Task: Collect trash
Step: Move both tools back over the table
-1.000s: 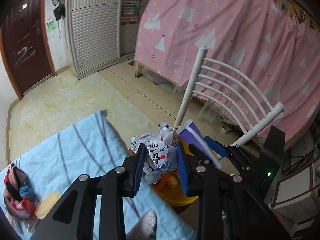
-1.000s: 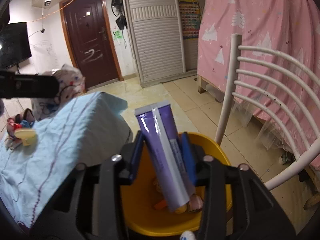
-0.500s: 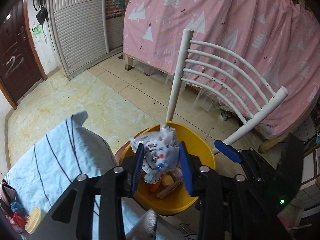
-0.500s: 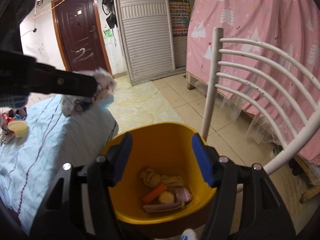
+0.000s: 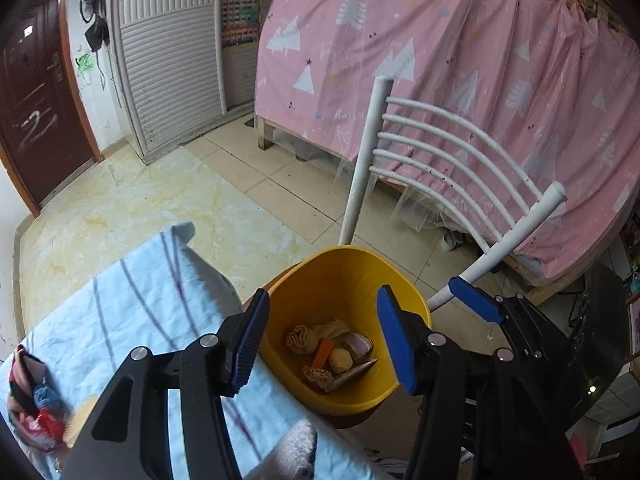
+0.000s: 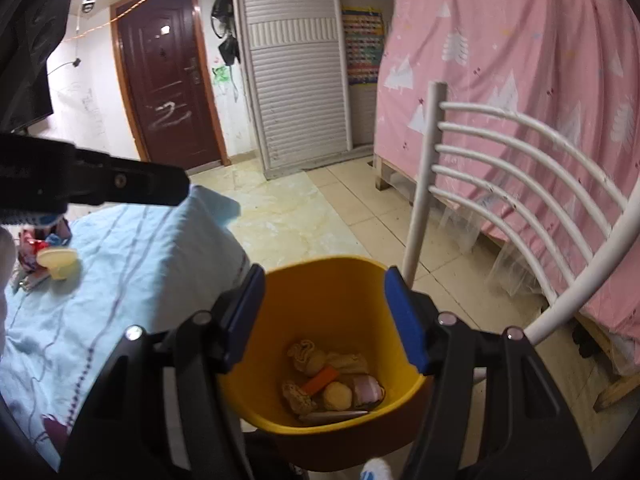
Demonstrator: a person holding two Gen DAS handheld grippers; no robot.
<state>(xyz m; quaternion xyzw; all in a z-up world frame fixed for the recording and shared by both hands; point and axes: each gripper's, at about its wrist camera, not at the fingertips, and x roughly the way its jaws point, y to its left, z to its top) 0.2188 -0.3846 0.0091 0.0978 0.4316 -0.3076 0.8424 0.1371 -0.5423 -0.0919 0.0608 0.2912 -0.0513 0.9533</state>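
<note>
And the wrapper is gone from the left gripper — half a second ago it was pinched between those blue pads, now the jaws gape wide with nothing in them, the bin framed squarely in the gap. I can't pick the wrapper out among the scraps at the bottom. To the left of the jaws, the striped blue cloth with a red-and-blue bundle at its far end, still waiting. No print readable there; the only writing anywhere is a white scrawl like "2" on the brown door, beyond and left of the jaws. Beyond and right, the white chair against the pink curtain. Over to the right gripper: jaws spread wide and empty just as they were a beat ago, tilted down over the bin, rim between the pads, an orange piece plain among the scraps below. Left of those jaws the other gripper's black finger reaches across, above the cloth and a yellow lid.
</note>
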